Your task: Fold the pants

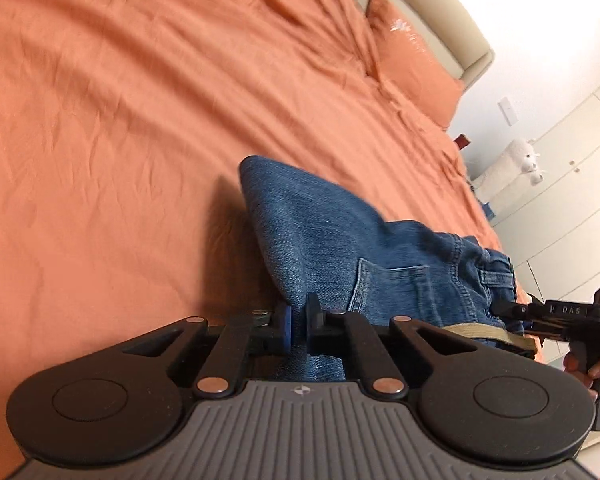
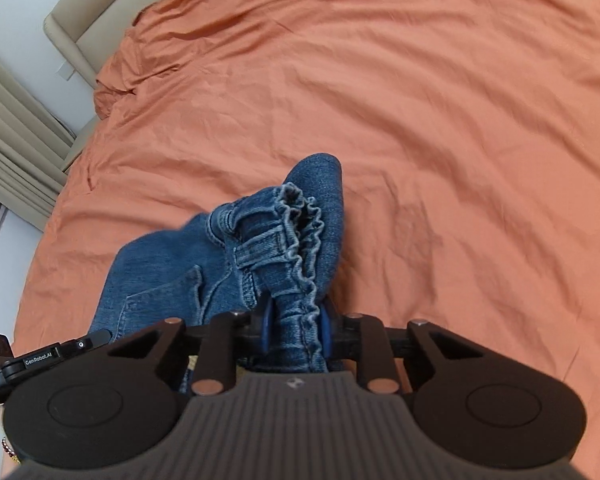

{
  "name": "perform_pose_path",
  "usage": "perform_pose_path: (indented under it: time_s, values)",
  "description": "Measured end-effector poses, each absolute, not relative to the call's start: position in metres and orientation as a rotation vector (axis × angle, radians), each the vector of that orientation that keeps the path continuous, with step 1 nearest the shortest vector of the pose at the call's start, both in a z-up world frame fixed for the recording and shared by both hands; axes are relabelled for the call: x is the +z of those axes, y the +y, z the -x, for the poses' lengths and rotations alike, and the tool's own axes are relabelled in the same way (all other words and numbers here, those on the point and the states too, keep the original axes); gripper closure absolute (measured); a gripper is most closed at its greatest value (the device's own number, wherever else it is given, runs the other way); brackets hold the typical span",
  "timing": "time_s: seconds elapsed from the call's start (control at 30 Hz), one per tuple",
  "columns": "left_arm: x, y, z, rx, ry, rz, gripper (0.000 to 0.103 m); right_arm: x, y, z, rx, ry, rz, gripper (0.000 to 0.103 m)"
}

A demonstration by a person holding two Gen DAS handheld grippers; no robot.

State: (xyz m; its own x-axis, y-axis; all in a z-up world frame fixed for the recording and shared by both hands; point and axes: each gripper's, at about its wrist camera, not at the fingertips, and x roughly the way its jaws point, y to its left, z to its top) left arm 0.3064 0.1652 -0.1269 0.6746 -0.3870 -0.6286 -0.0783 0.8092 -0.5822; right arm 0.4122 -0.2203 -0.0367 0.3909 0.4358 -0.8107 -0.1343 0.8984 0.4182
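On the wrinkled orange bedsheet (image 1: 120, 100), the left gripper (image 1: 297, 322) was clamped on a fold of the blue denim pants (image 1: 320, 232). To its right, the right gripper (image 2: 296, 332) pinched the pants' gathered elastic waistband (image 2: 300, 240), the cloth lifted between them off the sheet.

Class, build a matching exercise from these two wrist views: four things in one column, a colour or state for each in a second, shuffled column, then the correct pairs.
Things:
1. jeans
2. bedsheet
3. left gripper
4. headboard

Colour or state:
A. beige
B. shut on a thin fold of denim
C. orange
D. blue, gripped at both ends

Pairs: 1-D, 2-C, 3-B, 4-A
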Motion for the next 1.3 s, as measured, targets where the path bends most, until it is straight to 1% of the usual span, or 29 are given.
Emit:
perform_pose_path:
  time_s: [0.13,0.3,0.47,0.63,0.77,0.93,1.3]
  values:
    - [-0.091,0.182,-0.291,-0.162,0.76,0.58,0.097,-0.009,-0.186,-0.395,0.419,1.087,-0.278,0.086]
    - [-0.054,0.223,-0.257,-0.101,0.725,0.519,0.097,0.006,-0.134,-0.377,0.473,1.066,-0.303,0.086]
    - [-0.037,0.268,-0.224,0.004,0.681,0.505,0.097,0.01,-0.073,-0.363,0.559,1.056,-0.325,0.086]
    - [-0.029,0.304,-0.209,0.094,0.638,0.477,0.097,-0.002,-0.013,-0.36,0.632,1.071,-0.363,0.086]
    - [-0.035,0.327,-0.208,0.159,0.637,0.47,0.097,-0.017,0.025,-0.364,0.677,1.089,-0.386,0.086]
    - [-0.063,0.343,-0.221,0.197,0.699,0.468,0.097,-0.048,0.052,-0.374,0.674,1.138,-0.393,0.086]
    - [-0.122,0.364,-0.241,0.289,0.877,0.416,0.096,-0.118,0.049,-0.4,0.548,1.249,-0.39,0.086]
